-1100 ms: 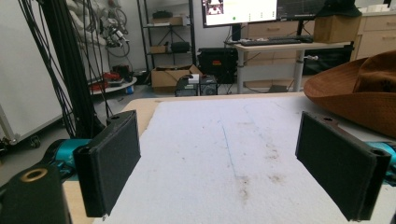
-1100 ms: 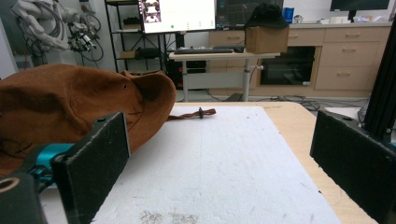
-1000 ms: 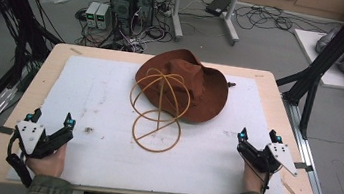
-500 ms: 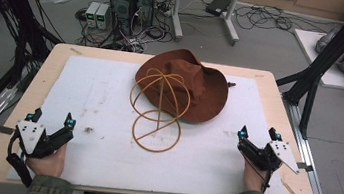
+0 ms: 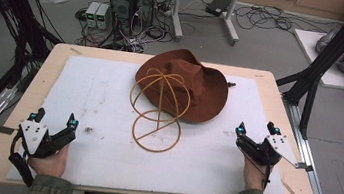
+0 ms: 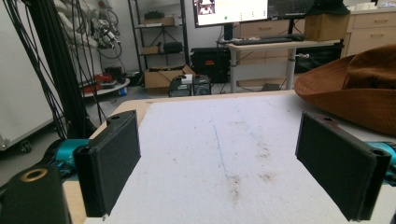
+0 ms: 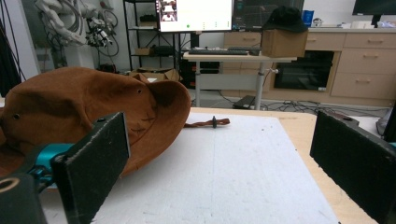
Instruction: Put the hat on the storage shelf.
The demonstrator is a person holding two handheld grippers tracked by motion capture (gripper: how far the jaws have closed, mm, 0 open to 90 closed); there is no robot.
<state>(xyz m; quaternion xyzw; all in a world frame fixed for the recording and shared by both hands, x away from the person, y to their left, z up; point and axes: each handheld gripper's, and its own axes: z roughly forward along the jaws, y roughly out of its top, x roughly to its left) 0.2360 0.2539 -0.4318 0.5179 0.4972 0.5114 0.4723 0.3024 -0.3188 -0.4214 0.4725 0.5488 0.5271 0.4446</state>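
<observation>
**Brown hat and wire stand at the far middle of my tabletop**

The brown hat [image 5: 197, 82] lies at the far middle of the white mat [image 5: 89, 96] that covers the tabletop [image 5: 280, 101], with the wire hat stand [image 5: 158, 108] tipped over against its near side, one hoop flat on the mat. From above I see both together; the stand's hoops are hard to make out in my gripper views.

My left tongs [image 5: 53, 121] sit at the near left corner, jaws spread wide with nothing between them, well apart from the hat. Their own view shows the hat's brim at the right edge [image 6: 355, 93].

My right tongs [image 5: 256, 131] rest near the right edge, also wide and empty. Their view adds a twisted brown cord [image 7: 208, 123] trailing from the brim, barely visible from above.

I can read no labels or writing anywhere; the screen [image 7: 194, 14] behind is too blurred.
</observation>
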